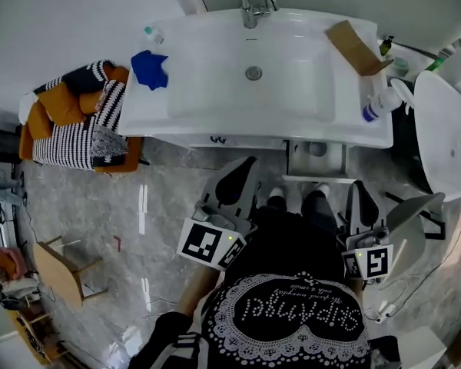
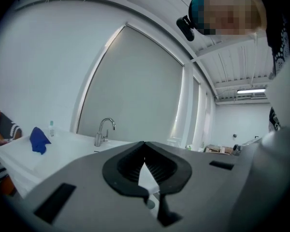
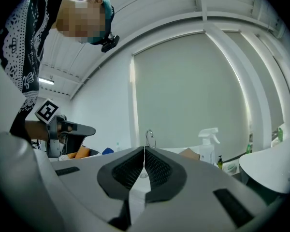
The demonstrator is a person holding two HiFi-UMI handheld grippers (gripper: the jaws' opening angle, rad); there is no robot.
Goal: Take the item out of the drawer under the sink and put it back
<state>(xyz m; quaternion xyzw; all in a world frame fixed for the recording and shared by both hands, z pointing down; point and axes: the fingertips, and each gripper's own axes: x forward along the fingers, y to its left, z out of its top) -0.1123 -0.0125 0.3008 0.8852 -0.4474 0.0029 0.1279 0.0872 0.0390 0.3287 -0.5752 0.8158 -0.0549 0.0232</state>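
Observation:
Under the white sink counter a small white drawer stands pulled out right of centre, and a round grey item lies in it. My left gripper is held low in front of the counter, left of the drawer. Its jaws are shut with nothing between them, as the left gripper view shows. My right gripper hangs to the right of the drawer, also shut and empty in its own view. Neither gripper touches the drawer or the item.
On the counter are a faucet, a blue cloth, a cardboard box and a spray bottle. A striped and orange seat stands at the left, a wooden stool lower left, and a white round top at the right.

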